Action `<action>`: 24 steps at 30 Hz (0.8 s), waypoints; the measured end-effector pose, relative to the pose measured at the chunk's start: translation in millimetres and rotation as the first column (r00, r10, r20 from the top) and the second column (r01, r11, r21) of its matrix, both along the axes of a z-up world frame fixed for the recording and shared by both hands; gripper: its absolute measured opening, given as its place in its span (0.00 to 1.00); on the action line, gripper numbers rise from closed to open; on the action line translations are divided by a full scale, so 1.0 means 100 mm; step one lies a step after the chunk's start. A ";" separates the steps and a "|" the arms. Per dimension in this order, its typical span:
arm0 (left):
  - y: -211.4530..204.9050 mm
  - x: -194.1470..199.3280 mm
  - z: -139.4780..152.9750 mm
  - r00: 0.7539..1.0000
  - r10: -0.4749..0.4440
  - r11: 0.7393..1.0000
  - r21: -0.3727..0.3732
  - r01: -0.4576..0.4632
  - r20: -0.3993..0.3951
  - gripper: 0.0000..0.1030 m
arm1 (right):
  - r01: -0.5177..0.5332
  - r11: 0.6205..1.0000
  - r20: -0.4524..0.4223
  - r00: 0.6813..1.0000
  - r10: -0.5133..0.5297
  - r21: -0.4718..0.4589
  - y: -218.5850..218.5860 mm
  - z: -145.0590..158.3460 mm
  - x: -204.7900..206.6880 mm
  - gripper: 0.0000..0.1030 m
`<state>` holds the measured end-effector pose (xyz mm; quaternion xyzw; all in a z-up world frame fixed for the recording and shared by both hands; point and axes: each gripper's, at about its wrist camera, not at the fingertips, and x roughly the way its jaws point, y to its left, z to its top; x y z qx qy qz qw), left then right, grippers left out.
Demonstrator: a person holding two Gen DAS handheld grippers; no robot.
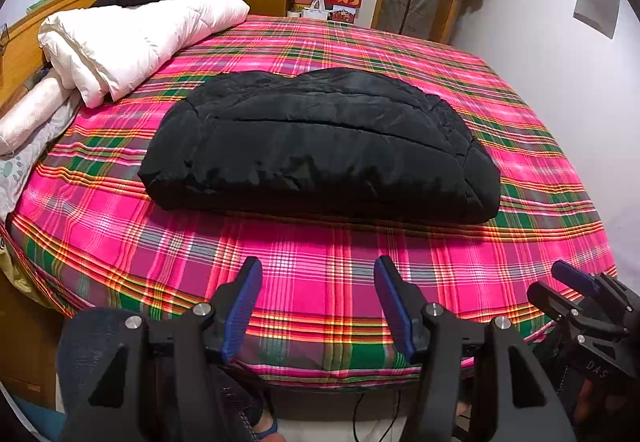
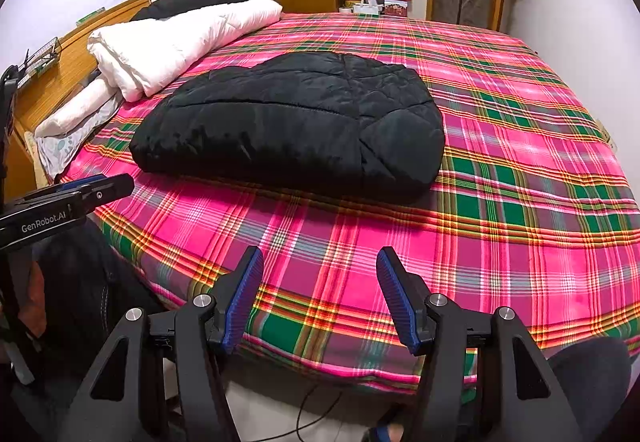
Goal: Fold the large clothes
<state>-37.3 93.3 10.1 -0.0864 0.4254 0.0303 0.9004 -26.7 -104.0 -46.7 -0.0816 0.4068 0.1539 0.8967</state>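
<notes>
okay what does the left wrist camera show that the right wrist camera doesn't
Only the left wrist view shows the grey panel on the right wall, and the right gripper from the side. Only the right wrist view shows the wire basket on the headboard, and the left gripper from the side. Both show the folded black jacket on the plaid bedspread, the white duvet, and open, empty fingers.

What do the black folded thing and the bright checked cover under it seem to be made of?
Black jacket: probably padded synthetic shell, nylon or polyester; stitched quilting lines, puffy bulk, faint sheen.
Plaid sheet: looks like woven cloth, matte, pink, green and orange stripes crossing; fibre can't be told.
</notes>
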 end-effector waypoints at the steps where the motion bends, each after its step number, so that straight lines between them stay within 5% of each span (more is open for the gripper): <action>1: 0.00 0.00 0.00 1.000 -0.002 1.000 -0.003 0.002 0.002 0.58 | 0.000 1.000 0.000 1.000 0.000 0.000 0.00 0.00 0.00 0.57; 24: 0.01 0.01 0.03 1.000 0.014 1.000 -0.028 -0.014 0.003 0.58 | 0.003 1.000 -0.002 1.000 -0.003 0.001 -0.01 -0.01 0.01 0.58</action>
